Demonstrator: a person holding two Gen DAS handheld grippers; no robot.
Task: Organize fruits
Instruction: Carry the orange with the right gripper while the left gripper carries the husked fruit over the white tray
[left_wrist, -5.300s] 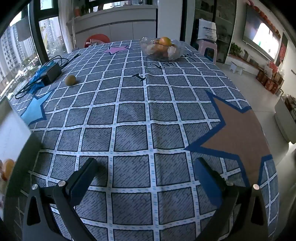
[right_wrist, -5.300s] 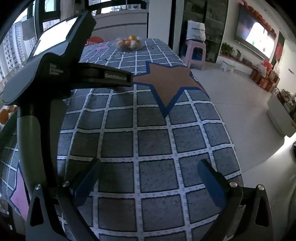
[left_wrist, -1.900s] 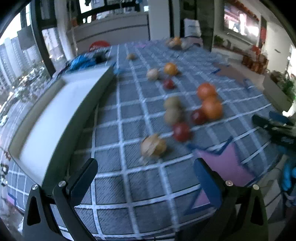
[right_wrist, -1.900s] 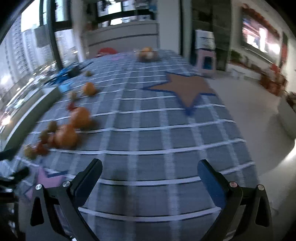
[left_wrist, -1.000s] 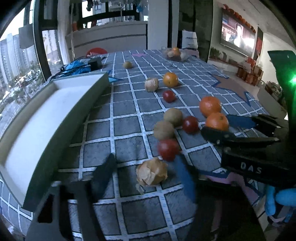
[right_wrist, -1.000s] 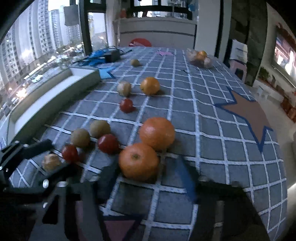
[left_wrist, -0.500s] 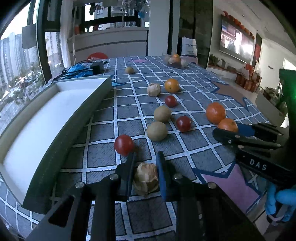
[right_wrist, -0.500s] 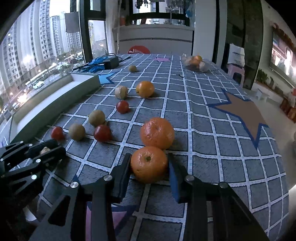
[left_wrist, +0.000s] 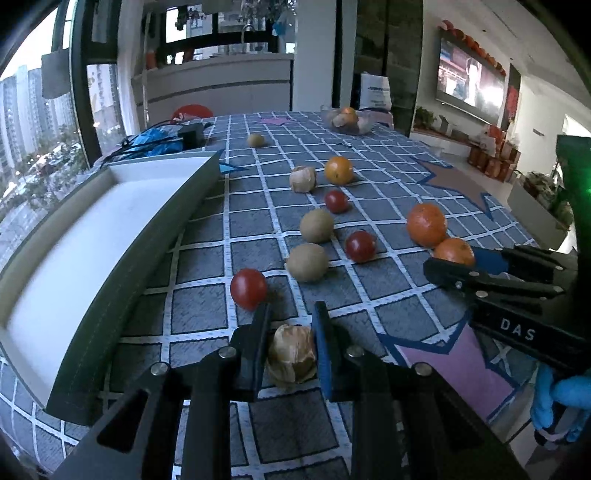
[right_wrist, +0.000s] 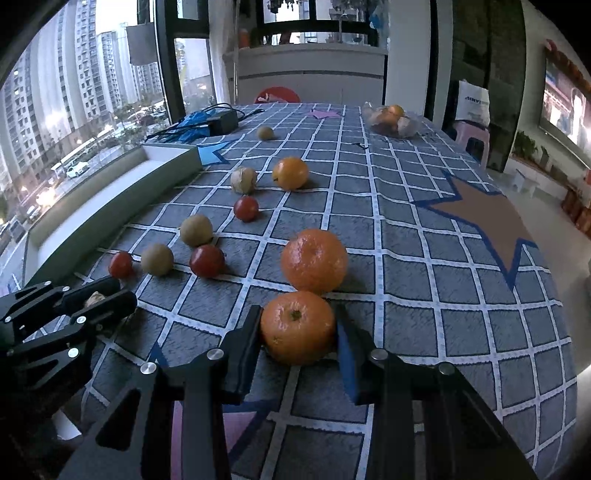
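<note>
Left gripper (left_wrist: 290, 325) closed onto a papery husked fruit (left_wrist: 291, 352), pinched between both fingers low on the desk (left_wrist: 388, 192), right at the near edge. From that gripper, white tray (left_wrist: 92, 236) off at ten o'clock, long axis running from near-left toward twelve, near wall just beside the fruit row; shortest carry for the left arm, clearly nearer than the right. Just ahead at eleven o'clock, a red tomato (left_wrist: 248, 283), almost touching the left fingertip, likely to be nudged on a careless lift. Beyond, at twelve to one o'clock, two brown round fruits (left_wrist: 307, 262), another tomato (left_wrist: 360, 246), a second husked fruit (left_wrist: 302, 179).

Right gripper (right_wrist: 297, 325) clamped on the near orange (right_wrist: 297, 326), squeezed at its widest, resting on or barely off the cloth; cannot tell which. Second orange (right_wrist: 314, 260) at twelve o'clock, touching or nearly touching the held one, so a straight lift up before any sweep seems wise. Tray (right_wrist: 110, 206) from here at ten o'clock, well apart, across the scattered small fruit and across the left gripper (right_wrist: 107, 295) at nine.

Surface: checked blue-grey cloth with star patches, lightly wrinkled, soft enough to let round fruit roll. Farther back, a third orange (right_wrist: 290, 172), a clear bowl of fruit (right_wrist: 391, 120), a charger with blue cable (right_wrist: 210, 123). Room: tall windows at left, city towers outside, screen on the right wall.
</note>
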